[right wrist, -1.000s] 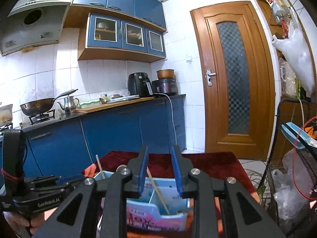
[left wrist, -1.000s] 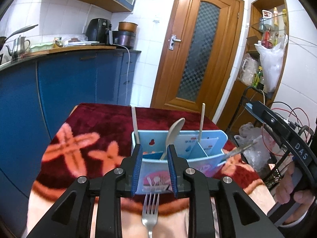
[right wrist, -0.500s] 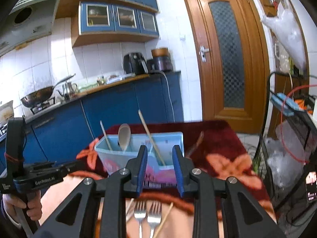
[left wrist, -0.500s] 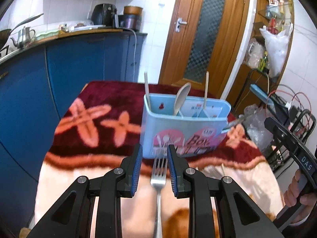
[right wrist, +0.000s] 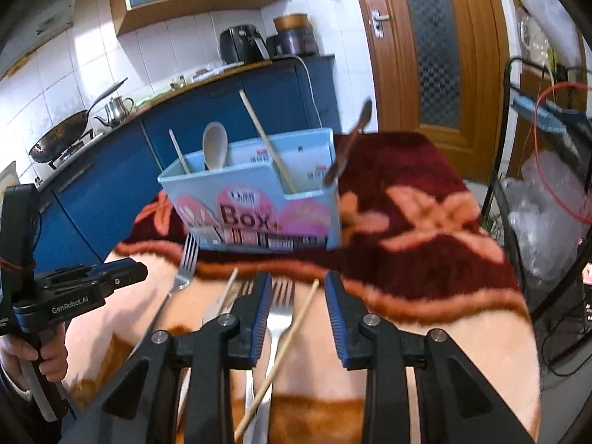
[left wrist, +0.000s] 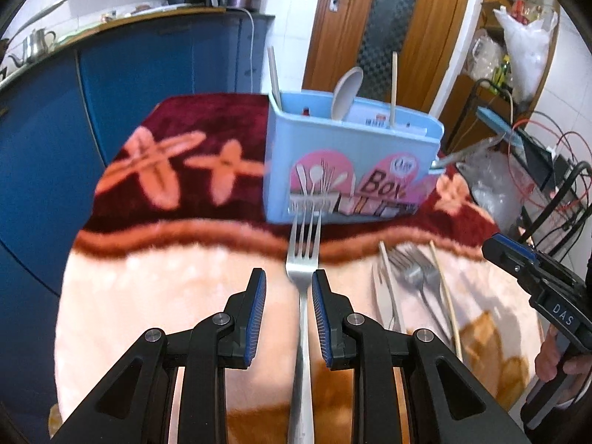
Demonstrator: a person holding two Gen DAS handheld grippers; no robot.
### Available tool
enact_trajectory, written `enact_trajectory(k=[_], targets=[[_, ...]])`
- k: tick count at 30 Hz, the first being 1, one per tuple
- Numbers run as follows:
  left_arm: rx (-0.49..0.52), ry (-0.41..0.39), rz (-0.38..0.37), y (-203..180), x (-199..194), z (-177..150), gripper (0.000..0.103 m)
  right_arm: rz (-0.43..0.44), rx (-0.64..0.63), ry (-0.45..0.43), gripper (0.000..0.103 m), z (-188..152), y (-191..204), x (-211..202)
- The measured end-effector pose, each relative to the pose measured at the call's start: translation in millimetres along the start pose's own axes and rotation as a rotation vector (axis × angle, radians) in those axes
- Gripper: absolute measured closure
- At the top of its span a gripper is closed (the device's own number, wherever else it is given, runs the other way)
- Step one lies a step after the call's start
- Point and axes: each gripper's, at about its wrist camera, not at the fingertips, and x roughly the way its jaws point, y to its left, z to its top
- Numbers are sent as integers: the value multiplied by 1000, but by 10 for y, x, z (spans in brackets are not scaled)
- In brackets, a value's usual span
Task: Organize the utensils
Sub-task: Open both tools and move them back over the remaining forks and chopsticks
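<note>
L gripper was held w/ jaws parted astride a lone fork lying on the blanket, tines toward the utensil box. It was judged best closed at the neck, centred. R gripper, also released, straddled a second fork & chopstick. Vs 1 s earlier, both had been drawn back & lowered from the box.

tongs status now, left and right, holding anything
Left tongs: open, straddling a fork, not gripping.
Right tongs: open over a fork and chopstick, holding nothing.
</note>
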Motion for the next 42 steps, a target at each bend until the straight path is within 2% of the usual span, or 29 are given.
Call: enact_trajectory(k=[12,18,30,37,39,41,42], targets=[[19,119,-9,-81,253,-104,77,41,32,81,64,-164,-77,107],[-18,180,-35,-54,357,-109,77,54,37,99,63,-216,-113,129],[2,247,-22,-97,449,-53,77,78,68,117,60,-297,-156,173],[19,235,-15,-131,457,-51,78,86,90,118,60,-327,-197,170],[9,227,-14,-117,450,-58,82,86,97,120,60,-333,-205,168],[-10,216,-12,-83,449,-55,92,86,103,122,60,-342,-214,160],[-27,213,-27,-53,447,-53,94,84,107,123,60,-348,-219,150]])
